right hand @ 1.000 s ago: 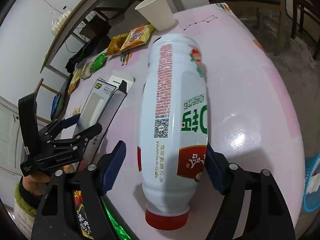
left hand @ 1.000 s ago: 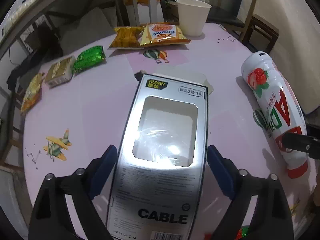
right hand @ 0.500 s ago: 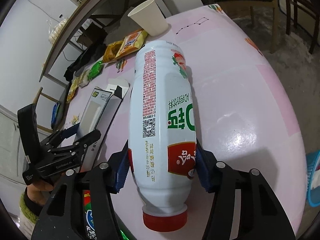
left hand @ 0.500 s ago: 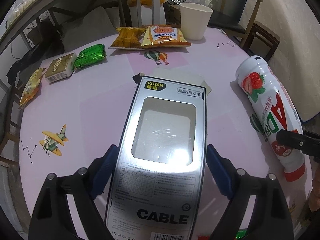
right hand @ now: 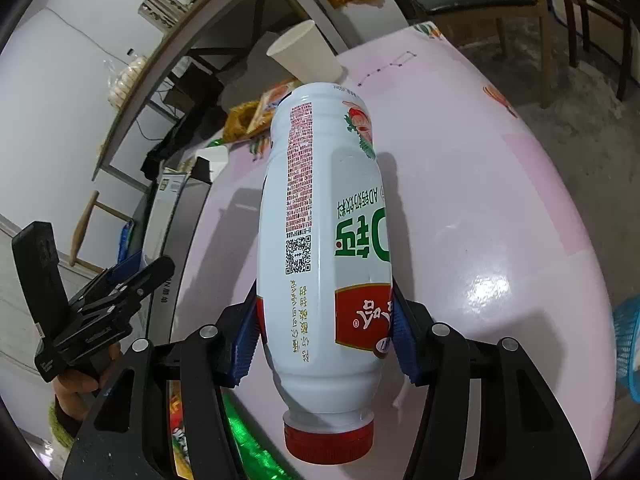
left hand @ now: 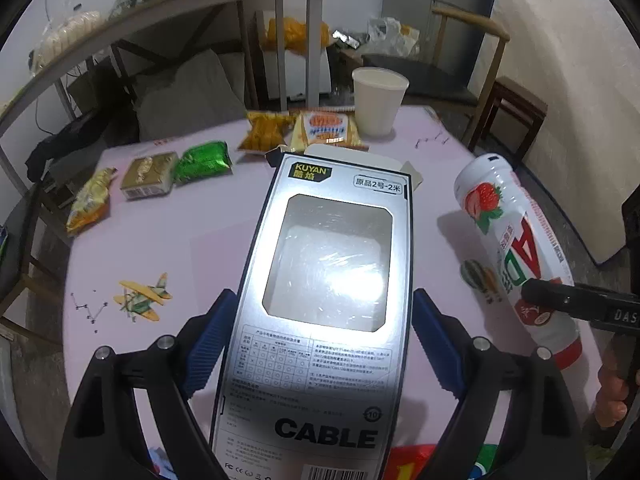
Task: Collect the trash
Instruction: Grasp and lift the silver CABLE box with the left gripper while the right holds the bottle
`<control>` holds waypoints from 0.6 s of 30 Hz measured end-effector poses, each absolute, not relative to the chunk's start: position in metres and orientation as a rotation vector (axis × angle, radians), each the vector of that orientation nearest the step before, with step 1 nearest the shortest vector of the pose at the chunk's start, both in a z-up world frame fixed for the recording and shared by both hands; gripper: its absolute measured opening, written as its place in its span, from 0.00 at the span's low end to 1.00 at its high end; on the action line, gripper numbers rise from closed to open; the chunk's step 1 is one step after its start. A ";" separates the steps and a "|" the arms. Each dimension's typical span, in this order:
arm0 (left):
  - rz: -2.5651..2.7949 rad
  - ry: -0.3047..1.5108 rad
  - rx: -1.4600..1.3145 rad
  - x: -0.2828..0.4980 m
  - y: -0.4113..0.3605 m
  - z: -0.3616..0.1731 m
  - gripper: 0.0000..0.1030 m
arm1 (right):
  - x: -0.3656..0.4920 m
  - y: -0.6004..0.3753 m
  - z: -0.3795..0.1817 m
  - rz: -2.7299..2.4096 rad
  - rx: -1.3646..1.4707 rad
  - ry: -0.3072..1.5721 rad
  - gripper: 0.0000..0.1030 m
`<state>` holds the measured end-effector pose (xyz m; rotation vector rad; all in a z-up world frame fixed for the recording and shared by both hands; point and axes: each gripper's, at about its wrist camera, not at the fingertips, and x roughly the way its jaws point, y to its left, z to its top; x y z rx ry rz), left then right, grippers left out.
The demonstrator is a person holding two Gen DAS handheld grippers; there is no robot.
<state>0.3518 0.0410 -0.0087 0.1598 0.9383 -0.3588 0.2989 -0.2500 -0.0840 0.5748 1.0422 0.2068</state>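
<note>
A silver cable box (left hand: 328, 264) with a clear window sits between the blue pads of my left gripper (left hand: 322, 296), which is shut on its long sides and holds it above the pink table (left hand: 180, 240). In the right wrist view, a white strawberry drink bottle (right hand: 324, 240) with a red cap points its cap toward the camera. My right gripper (right hand: 324, 304) is shut on its lower body. The left wrist view shows the same bottle (left hand: 516, 256) at the right with a black finger (left hand: 580, 306) across it. The left gripper (right hand: 108, 304) appears at the left of the right wrist view.
A paper cup (left hand: 378, 104) stands at the table's far edge, beside an orange snack bag (left hand: 264, 132) and a biscuit packet (left hand: 326, 128). Green (left hand: 202, 162), gold (left hand: 148, 174) and yellow (left hand: 90, 202) packets lie at the far left. A chair (left hand: 472, 72) stands behind; a blue basket (right hand: 628, 344) is on the floor, right.
My right gripper's jaws closed from wide apart onto the bottle. My left gripper rose with the cable box, bringing more of the room behind the table into view.
</note>
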 end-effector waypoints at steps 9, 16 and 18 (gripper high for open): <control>-0.371 0.834 0.136 0.311 0.053 0.045 0.82 | 0.275 -0.248 -0.052 0.240 0.595 0.982 0.52; -0.405 0.758 0.113 0.264 0.054 0.085 0.82 | 0.247 -0.253 -0.022 0.266 0.604 0.928 0.52; -0.418 0.739 0.117 0.246 0.050 0.092 0.82 | 0.235 -0.256 -0.015 0.275 0.607 0.910 0.52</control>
